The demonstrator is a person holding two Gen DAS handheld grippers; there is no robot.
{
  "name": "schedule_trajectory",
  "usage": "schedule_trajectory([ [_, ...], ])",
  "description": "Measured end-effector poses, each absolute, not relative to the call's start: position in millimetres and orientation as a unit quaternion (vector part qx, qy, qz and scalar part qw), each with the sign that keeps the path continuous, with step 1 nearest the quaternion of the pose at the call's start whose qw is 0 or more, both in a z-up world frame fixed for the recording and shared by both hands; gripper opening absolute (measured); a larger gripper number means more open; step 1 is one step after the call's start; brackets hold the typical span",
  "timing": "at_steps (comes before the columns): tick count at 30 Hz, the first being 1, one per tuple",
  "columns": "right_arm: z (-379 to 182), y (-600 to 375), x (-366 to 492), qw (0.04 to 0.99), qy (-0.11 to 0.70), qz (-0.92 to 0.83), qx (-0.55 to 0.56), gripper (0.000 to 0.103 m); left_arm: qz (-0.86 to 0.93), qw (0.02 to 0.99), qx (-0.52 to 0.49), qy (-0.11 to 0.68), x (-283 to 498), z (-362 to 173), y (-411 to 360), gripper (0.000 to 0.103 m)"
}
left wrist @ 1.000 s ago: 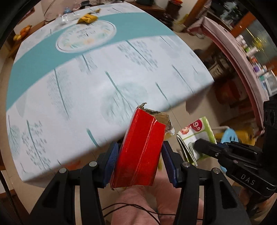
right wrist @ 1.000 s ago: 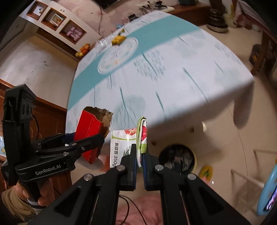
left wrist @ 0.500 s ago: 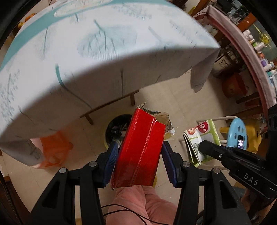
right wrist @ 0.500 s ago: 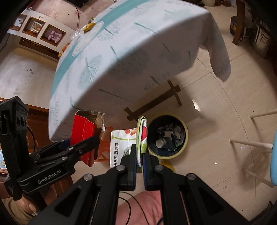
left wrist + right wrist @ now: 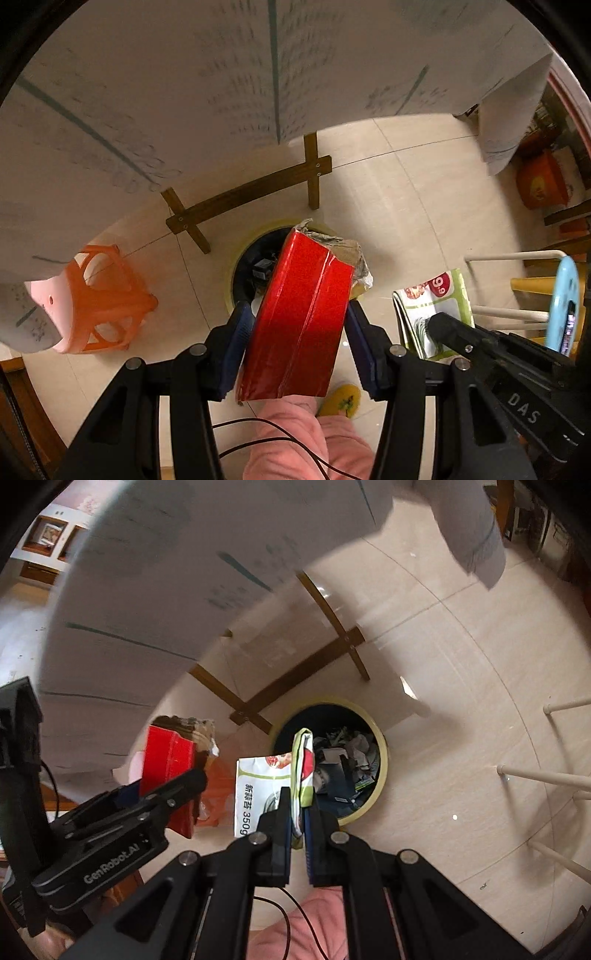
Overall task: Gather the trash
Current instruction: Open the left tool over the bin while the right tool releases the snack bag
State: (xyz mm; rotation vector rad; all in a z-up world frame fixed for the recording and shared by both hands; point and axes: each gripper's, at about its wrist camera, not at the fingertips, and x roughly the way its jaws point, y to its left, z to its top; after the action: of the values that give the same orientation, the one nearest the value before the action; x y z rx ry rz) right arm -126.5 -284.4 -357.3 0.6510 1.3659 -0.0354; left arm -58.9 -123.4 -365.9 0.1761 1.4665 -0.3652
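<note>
Beige floor tiles run under the counter (image 5: pixel 258 92), whose pale cloth hangs over a wooden cross-brace, and one yellow-rimmed bin (image 5: pixel 382 760) stands open below, already holding crumpled scraps. Two pieces of trash are in hand, one per gripper. The left gripper (image 5: pixel 299 343) is clamped across the flat sides of a red box (image 5: pixel 303 317), held just above the bin's near rim; its torn cardboard top points away. It looks light and fairly stiff, though glossy, so a grip on the broad faces suits it. The right gripper (image 5: pixel 298 825) is pinched together on the folded edge of a white-and-green packet (image 5: pixel 301 775), hanging over the bin's near side. Thin and limp, it should weigh almost nothing and drop freely once let go. One orange stool (image 5: pixel 107 299) stands to the left.
</note>
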Motion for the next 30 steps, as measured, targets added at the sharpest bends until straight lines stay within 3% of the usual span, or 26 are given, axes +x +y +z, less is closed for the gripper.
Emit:
schedule_trajectory([
  [12,-443.2,-275.3,-110.3,0.712,0.644,-0.024,0.278,0.007,-0.175,0.716,0.118,0.666,-57.2,-438.2,-134.2,0.055],
  [19,-468.6,-262.8,-100.7,0.703,0.659,-0.02,0.267,0.009,-0.173,0.72,0.155,0.653,-51.5,-448.8,-127.6,0.086],
  [24,-469.5,-258.8,-95.8,0.706,0.655,-0.027,0.268,0.023,-0.165,0.726,0.157,0.649,-43.7,-441.6,-116.7,0.092],
  [30,-459.4,-262.2,-90.1,0.712,0.642,-0.037,0.283,0.027,-0.156,0.736,0.148,0.642,-40.9,-417.1,-110.1,0.092],
])
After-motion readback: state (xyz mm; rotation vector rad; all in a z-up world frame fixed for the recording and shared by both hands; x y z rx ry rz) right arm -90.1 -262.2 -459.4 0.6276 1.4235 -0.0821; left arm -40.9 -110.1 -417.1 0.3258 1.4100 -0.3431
